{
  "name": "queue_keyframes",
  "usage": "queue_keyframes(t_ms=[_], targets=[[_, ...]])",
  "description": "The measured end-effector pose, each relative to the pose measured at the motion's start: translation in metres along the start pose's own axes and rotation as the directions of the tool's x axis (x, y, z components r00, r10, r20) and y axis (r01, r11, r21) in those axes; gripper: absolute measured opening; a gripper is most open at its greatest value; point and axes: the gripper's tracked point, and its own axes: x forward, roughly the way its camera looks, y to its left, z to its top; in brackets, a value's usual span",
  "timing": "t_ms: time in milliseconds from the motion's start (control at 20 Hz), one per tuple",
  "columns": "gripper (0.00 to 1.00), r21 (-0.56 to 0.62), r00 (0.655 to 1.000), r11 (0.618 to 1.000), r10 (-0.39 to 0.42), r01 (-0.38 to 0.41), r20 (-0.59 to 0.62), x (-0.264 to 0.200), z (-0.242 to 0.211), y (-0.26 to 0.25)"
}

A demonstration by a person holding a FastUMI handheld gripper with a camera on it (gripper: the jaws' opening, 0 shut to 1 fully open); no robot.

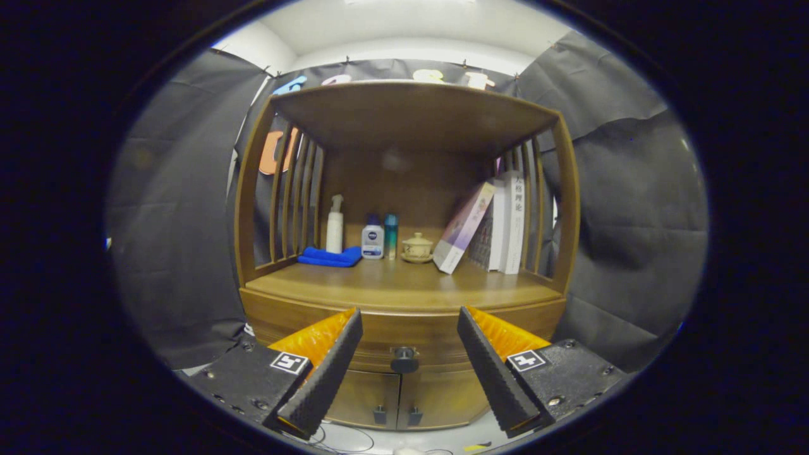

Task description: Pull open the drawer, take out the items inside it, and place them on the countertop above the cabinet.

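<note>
Below the worktop (404, 287), the drawer (404, 335) sits closed, its dark knob (404, 359) centred. Best to ease straight in, level with the knob, and close squarely before pulling. Short of the knob, the hand-held gripper (409, 325) gapes wide, holding nothing.

The gripper (409, 322) faces the cabinet (404, 189), fingers spread apart with nothing between them but the drawer knob (404, 359) beyond. The closed drawer (404, 332) sits under the countertop (398, 284) and above two lower doors (401, 398). Along the countertop's back edge, from the left: folded cloth (328, 256), pump bottle (334, 225) behind it, two small bottles (380, 237), lidded cup on a saucer (417, 248), then a leaning book (464, 227) against upright books (505, 221) at the right corner.
</note>
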Motion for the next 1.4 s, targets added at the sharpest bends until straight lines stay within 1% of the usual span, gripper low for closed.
queue_keyframes(t_ms=[150,300,450,750,850,900,950,1050,1250,1400], targets=[[0.99,-0.012,1.000,1.000,0.008,-0.008,-0.029,0.028,-0.025,0.005],[0.99,-0.025,0.996,1.000,0.017,-0.019,-0.085,0.048,-0.057,0.007],[0.99,-0.020,0.994,1.000,0.004,-0.007,-0.113,0.067,-0.075,-0.002],[0.99,0.029,0.988,1.000,0.003,0.002,-0.157,0.092,-0.094,-0.014],[0.97,0.043,0.986,0.999,-0.003,0.010,-0.164,0.096,-0.096,-0.013],[0.95,0.035,0.989,0.999,-0.015,0.020,-0.148,0.100,-0.093,-0.015],[0.90,0.020,0.988,0.999,-0.023,0.027,-0.153,0.099,-0.097,-0.014],[0.77,0.006,0.987,0.999,-0.033,0.035,-0.160,0.098,-0.105,-0.014],[0.50,0.027,0.988,0.999,-0.034,0.039,-0.153,0.100,-0.106,-0.013],[0.45,0.006,0.985,1.000,-0.027,0.028,-0.172,0.099,-0.107,-0.014]])
